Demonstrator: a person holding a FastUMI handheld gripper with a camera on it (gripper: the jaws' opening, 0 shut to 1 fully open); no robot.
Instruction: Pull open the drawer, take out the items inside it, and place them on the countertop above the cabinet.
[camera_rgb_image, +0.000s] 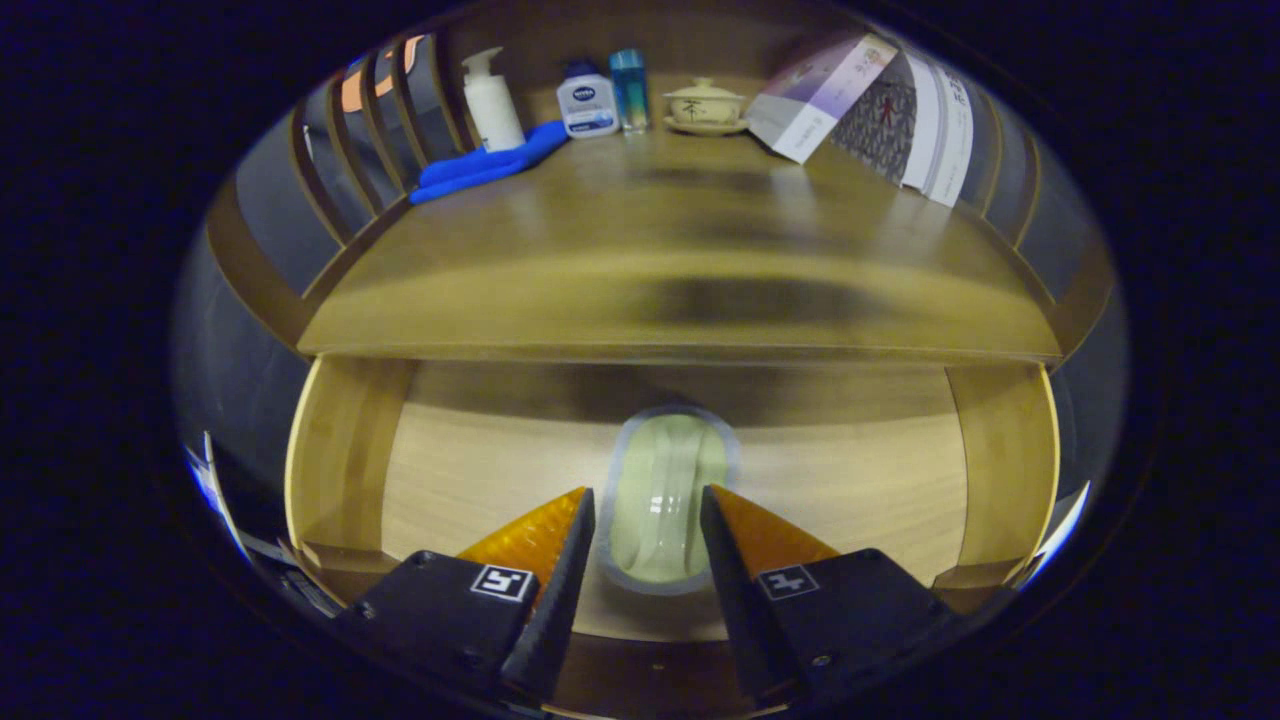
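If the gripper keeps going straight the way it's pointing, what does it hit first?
Probably the pale packet lying in the open drawer. The gripper has its jaws open to either side of it, apparently not touching, though depth is unclear.

- A wooden cabinet stands ahead of the claw; its brown tabletop (680, 260) shines softly and carries a dark, blurred shadow.
- Far beyond the claw, at the back of the tabletop, stand a white pump bottle (492, 100), a small white bottle with blue cap (587, 100), a clear blue bottle (630, 88) and a lidded ceramic cup on a saucer (705, 105).
- A blue cloth (490, 163) lies beside the pump bottle.
- Leaning books (870, 105) stand further right.
- Wooden slats (365, 130) rise at both sides of the tabletop.
- The light is dim and warm.
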